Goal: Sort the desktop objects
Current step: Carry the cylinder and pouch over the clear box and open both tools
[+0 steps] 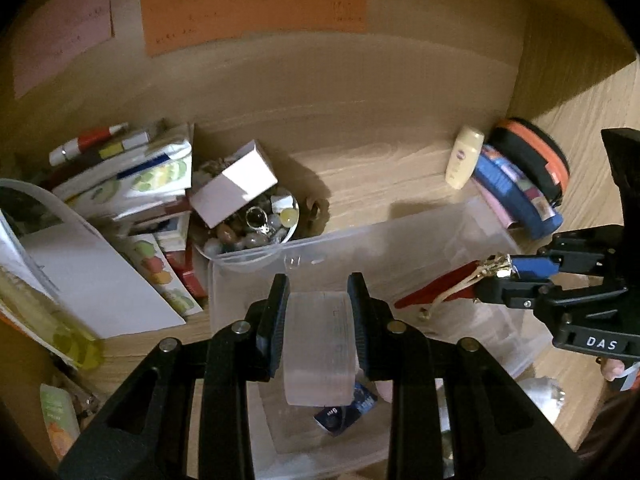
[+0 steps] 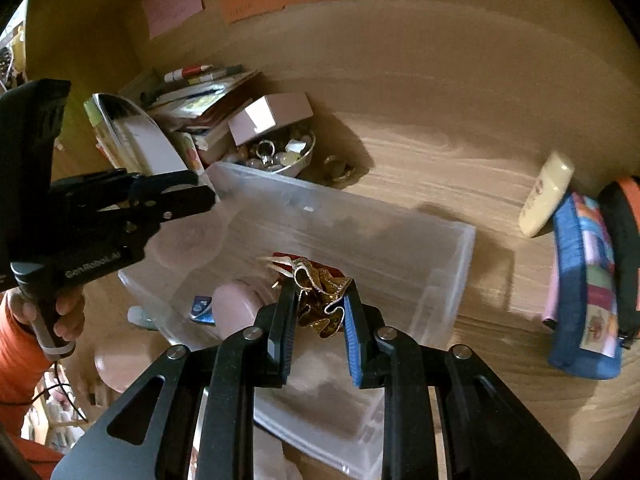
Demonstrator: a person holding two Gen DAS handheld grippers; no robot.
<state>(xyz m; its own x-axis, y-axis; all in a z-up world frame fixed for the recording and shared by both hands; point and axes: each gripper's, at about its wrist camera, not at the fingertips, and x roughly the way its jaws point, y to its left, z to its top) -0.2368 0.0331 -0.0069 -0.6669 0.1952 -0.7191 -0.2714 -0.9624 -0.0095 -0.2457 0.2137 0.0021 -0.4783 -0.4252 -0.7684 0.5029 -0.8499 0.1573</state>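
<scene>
**Frosted block and gold ribbon both hanging over the clear bin: drop risks**

Frosted translucent block (image 1: 319,346) is clamped between the pads of the left tool (image 1: 319,284), held above the clear plastic bin (image 1: 400,236). Right tool (image 2: 322,284) is clenched on a crumpled gold ribbon ornament (image 2: 320,300) with a red tail (image 1: 432,286), also over the bin, toward its right half.

Risks, judged from this:
- The block looks smooth and is gripped near its upper end; it could slip out early and land hard on the small blue packet (image 1: 346,410) already in the bin.
- The ribbon is soft and snaggy, so it may cling to a pad on release.
- Both tools sit close together over the bin, so a bump is possible.

Behind the bin's far-left corner, the bowl of beads and rings (image 1: 256,228), with a white box (image 1: 234,184) leaning on it, touches the bin wall; nudging the bin could spill it. Beyond the bin's far-right corner lie a cream bottle (image 1: 464,158) and a blue pouch (image 1: 516,192) on the wooden surface (image 1: 380,168).
</scene>
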